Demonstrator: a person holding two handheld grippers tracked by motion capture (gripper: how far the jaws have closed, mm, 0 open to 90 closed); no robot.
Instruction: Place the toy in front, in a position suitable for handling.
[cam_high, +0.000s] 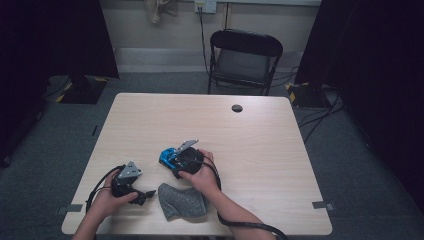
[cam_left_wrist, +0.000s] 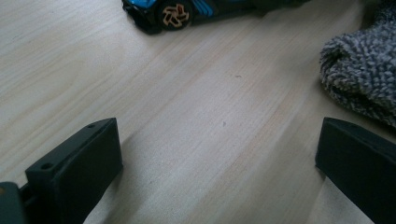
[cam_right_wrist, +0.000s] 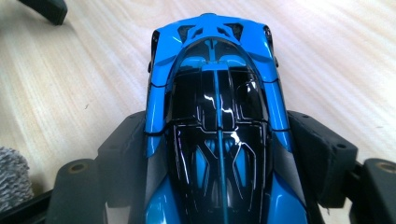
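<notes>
A blue and black toy car (cam_high: 168, 155) stands on the wooden table (cam_high: 260, 150), just in front of the person's right hand. My right gripper (cam_high: 175, 161) is shut on the toy car (cam_right_wrist: 217, 70), one black jaw against each side of its rear half, and its nose points away from the camera. My left gripper (cam_high: 145, 195) rests low at the table's front left, open (cam_left_wrist: 219, 135) with bare wood between its jaws. The car's orange-spoked wheel (cam_left_wrist: 175, 14) lies ahead of it. A grey fuzzy cloth (cam_high: 182, 201) lies between the two hands.
The cloth (cam_left_wrist: 359, 70) sits just right of the left gripper's right jaw. A cable hole (cam_high: 237, 108) is in the table's far middle. A black folding chair (cam_high: 245, 55) stands behind the table. Dark curtains hang at both sides.
</notes>
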